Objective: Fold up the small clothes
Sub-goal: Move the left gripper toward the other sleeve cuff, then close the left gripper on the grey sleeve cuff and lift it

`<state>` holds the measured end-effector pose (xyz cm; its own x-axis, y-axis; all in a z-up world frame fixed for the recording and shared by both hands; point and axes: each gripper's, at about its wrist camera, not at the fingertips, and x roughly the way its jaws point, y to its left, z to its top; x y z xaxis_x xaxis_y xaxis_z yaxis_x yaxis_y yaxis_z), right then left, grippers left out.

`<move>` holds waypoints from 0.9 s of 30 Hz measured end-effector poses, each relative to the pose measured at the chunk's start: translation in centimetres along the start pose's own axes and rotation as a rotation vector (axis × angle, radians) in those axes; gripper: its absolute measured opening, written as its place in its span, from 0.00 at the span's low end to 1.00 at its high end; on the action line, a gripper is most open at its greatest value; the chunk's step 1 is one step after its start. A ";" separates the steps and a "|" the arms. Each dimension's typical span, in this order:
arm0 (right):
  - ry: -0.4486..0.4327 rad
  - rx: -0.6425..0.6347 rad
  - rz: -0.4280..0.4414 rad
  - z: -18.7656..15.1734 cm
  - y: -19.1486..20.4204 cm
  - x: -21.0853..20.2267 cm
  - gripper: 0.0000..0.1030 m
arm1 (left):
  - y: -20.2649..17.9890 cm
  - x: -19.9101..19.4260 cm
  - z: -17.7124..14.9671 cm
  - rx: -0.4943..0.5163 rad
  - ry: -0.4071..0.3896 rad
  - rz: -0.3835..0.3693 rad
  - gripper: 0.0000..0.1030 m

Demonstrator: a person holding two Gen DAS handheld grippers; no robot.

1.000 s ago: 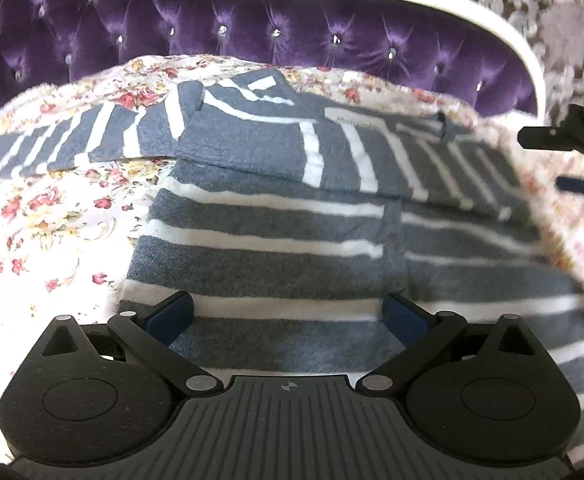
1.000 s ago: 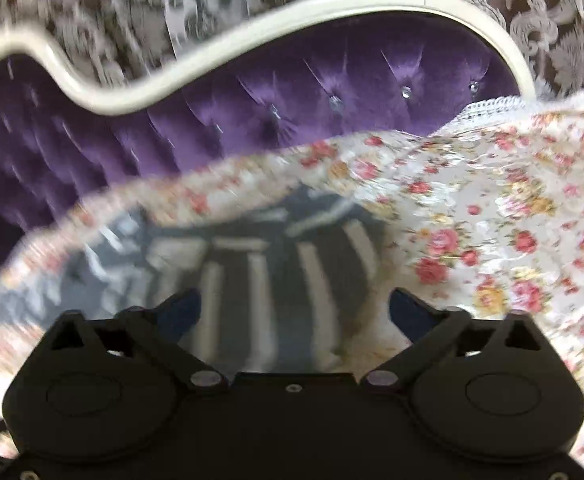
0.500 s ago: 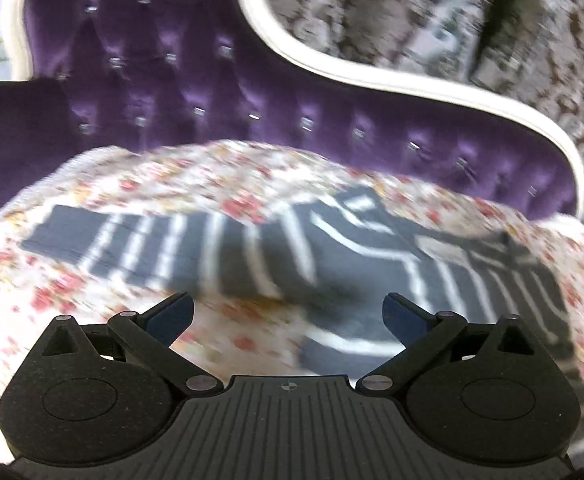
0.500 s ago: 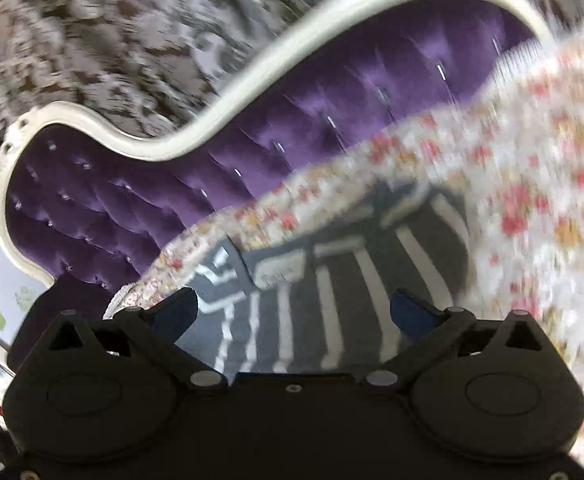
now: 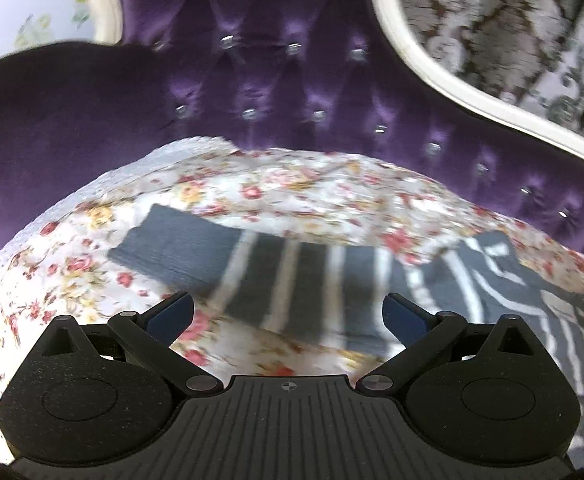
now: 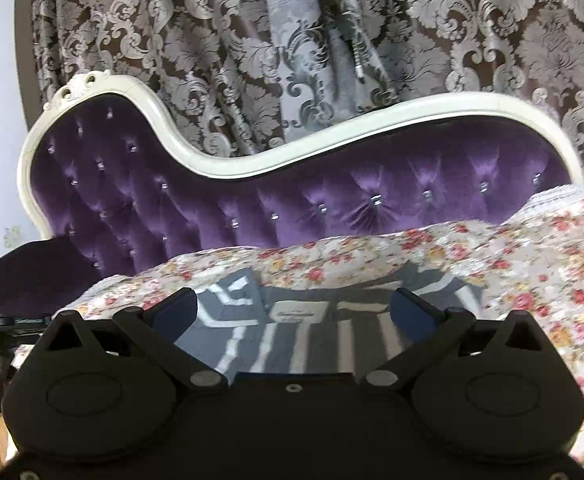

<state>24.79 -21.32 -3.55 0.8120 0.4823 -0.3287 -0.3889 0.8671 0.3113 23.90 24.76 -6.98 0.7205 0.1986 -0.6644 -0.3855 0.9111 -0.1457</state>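
A small grey sweater with white stripes lies on a floral sheet. In the left wrist view its left sleeve [image 5: 252, 272] stretches flat toward the left, with the plain grey cuff [image 5: 172, 248] at its end. My left gripper [image 5: 288, 314] is open and empty, just above the sleeve. In the right wrist view the sweater's neck and label [image 6: 299, 312] lie between the fingers of my right gripper [image 6: 293, 310], which is open and empty above it.
The floral sheet [image 5: 92, 280] covers the seat of a purple tufted sofa [image 6: 331, 200] with a white curved frame [image 6: 331, 136]. Patterned curtains [image 6: 292, 40] hang behind. The sheet's left edge drops off near the sofa arm [image 5: 32, 120].
My left gripper has swung left from the sweater's body to its left sleeve. My right gripper has moved left and tilted up, from the right sleeve toward the neck. Both stayed open.
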 end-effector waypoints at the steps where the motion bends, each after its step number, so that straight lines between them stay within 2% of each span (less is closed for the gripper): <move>1: 0.011 0.003 0.011 -0.2 0.1 0.1 1.00 | 0.7 0.5 0.2 -0.018 0.002 0.005 0.99; 6: 0.062 -0.002 0.036 -1.3 0.7 0.6 1.00 | 3.4 2.6 0.5 -0.106 0.022 0.021 0.99; 11: 0.078 -0.013 0.049 -1.7 1.1 0.8 1.00 | 4.9 4.6 0.4 -0.159 0.040 -0.002 0.99; 21: 0.125 -0.030 0.065 -2.4 1.7 1.5 1.00 | 5.2 7.2 1.8 -0.124 0.038 0.021 0.99; 24: 0.140 -0.031 0.063 -2.7 1.7 1.8 1.00 | 5.5 7.3 1.9 -0.141 0.033 0.020 0.98; 26: 0.147 -0.025 0.059 -2.8 1.6 1.9 1.00 | 5.5 7.2 2.0 -0.138 0.022 0.021 0.77; 27: 0.150 -0.022 0.059 -2.8 1.6 1.9 1.00 | 5.3 7.1 2.1 -0.112 0.014 0.036 0.48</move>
<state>24.52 -18.67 -6.16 0.7139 0.5444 -0.4404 -0.4448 0.8383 0.3153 28.17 31.76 -10.91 0.6973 0.2245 -0.6807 -0.4734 0.8573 -0.2022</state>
